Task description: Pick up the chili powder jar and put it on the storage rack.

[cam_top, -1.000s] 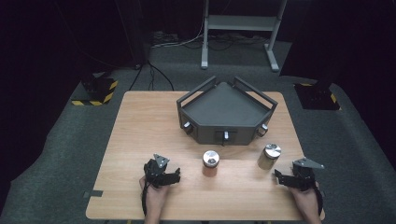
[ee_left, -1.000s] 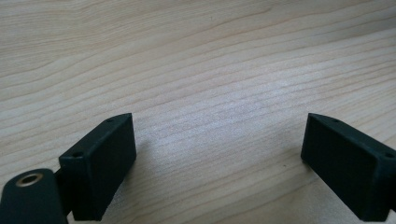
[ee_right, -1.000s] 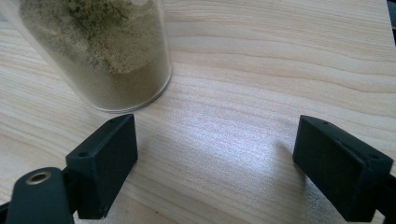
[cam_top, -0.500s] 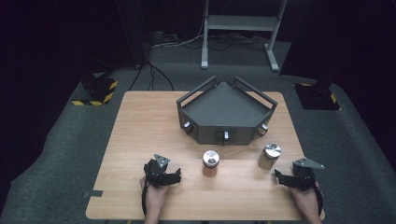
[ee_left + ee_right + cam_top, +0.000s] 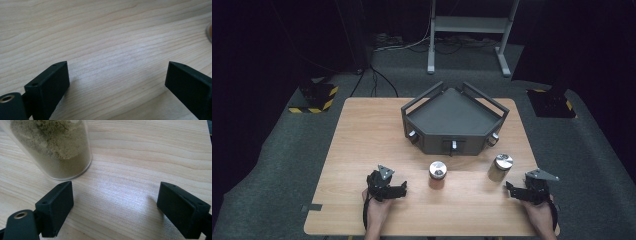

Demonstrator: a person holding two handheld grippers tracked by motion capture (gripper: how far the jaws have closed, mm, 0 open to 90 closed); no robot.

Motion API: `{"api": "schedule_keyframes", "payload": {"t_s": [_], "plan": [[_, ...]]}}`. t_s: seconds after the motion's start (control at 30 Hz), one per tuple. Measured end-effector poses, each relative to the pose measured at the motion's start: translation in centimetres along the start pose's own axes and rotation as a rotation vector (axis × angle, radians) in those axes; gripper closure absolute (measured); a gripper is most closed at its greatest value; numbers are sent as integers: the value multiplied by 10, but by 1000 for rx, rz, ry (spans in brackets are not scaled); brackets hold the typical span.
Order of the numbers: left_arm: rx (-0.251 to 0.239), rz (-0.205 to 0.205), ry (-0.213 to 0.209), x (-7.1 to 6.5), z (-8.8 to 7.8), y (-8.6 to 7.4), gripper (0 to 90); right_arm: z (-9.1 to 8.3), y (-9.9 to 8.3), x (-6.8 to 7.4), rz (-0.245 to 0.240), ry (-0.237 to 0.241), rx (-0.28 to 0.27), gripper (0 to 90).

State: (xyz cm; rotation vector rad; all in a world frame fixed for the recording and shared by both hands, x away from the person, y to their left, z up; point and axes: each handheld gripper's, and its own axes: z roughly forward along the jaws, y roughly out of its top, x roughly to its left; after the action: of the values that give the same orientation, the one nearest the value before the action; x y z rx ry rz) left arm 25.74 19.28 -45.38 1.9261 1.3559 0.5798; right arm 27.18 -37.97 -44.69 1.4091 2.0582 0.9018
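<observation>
High view, jar (image 5: 499,167) upright beside released right gripper (image 5: 518,190), left gripper (image 5: 398,190) jaws just widened, empty

Light wooden table (image 5: 362,145), rectangular, grain running lengthwise, standing on grey carpeted floor (image 5: 272,165). On it: dark grey angular tray (image 5: 452,112) with raised rails and small knobs on its front, at the far middle. Nearer, two clear jars with silver lids: one (image 5: 437,174) with reddish-brown contents at centre, one (image 5: 500,167) with tan powder to its right, well apart. Both grippers rest on the near edge.
</observation>
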Motion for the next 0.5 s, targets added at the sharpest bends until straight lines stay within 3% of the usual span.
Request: {"api": "schedule_keyframes", "payload": {"t_s": [0.27, 0.4, 0.5], "plan": [[-32, 46, -78, -5, -5, 3, 52, 0, 0, 0, 0, 0, 0, 137], [-45, 82, -150, -8, -6, 4, 54, 0, 0, 0, 0, 0, 0, 137], [-46, 107, -176, -11, -4, 5, 55, 0, 0, 0, 0, 0, 0, 137]]}}
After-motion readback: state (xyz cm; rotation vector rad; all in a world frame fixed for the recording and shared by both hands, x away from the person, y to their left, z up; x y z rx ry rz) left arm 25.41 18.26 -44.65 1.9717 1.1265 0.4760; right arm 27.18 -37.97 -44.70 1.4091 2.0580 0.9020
